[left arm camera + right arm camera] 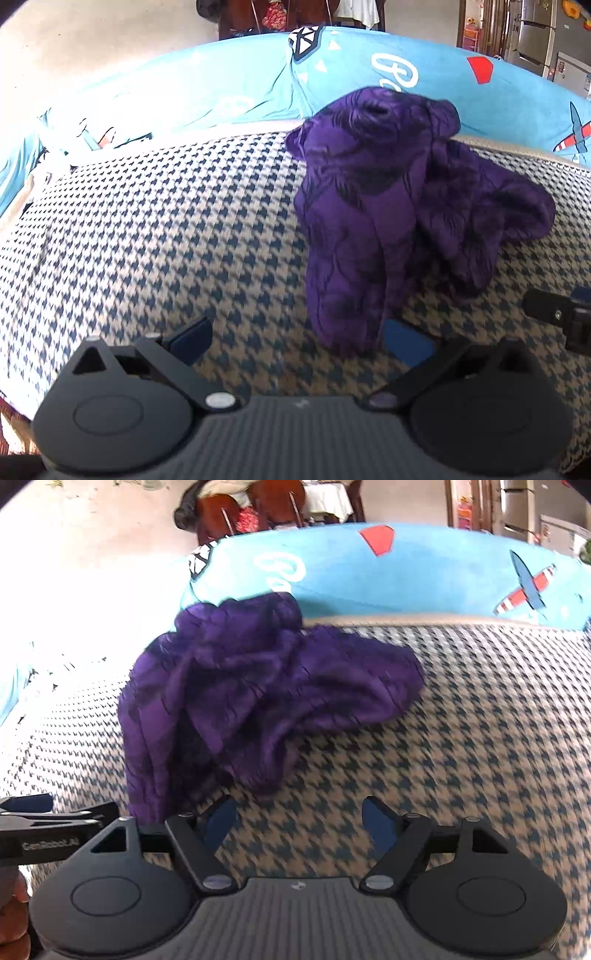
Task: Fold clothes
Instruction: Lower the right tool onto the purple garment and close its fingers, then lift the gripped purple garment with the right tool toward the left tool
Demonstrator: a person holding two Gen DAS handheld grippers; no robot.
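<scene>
A crumpled purple garment [388,206] lies in a heap on a houndstooth-patterned cover [166,240]. My left gripper [301,341] is open just in front of the heap's near end, and the cloth's lower edge hangs close to its right blue pad [408,345]. In the right wrist view the same purple garment [251,694] sits ahead and to the left on the houndstooth cover [461,738]. My right gripper [299,821] is open with nothing between its fingers, its left pad [221,821] close to the cloth's near edge. The left gripper's fingers [48,818] show at the left edge.
A turquoise printed bedsheet [229,85] covers the raised area behind the houndstooth cover. Beyond it are dark wooden furniture [266,502] and a metal cabinet [535,33] at the far right. Bare houndstooth surface spreads left of the garment. A hand [14,923] shows at the lower left.
</scene>
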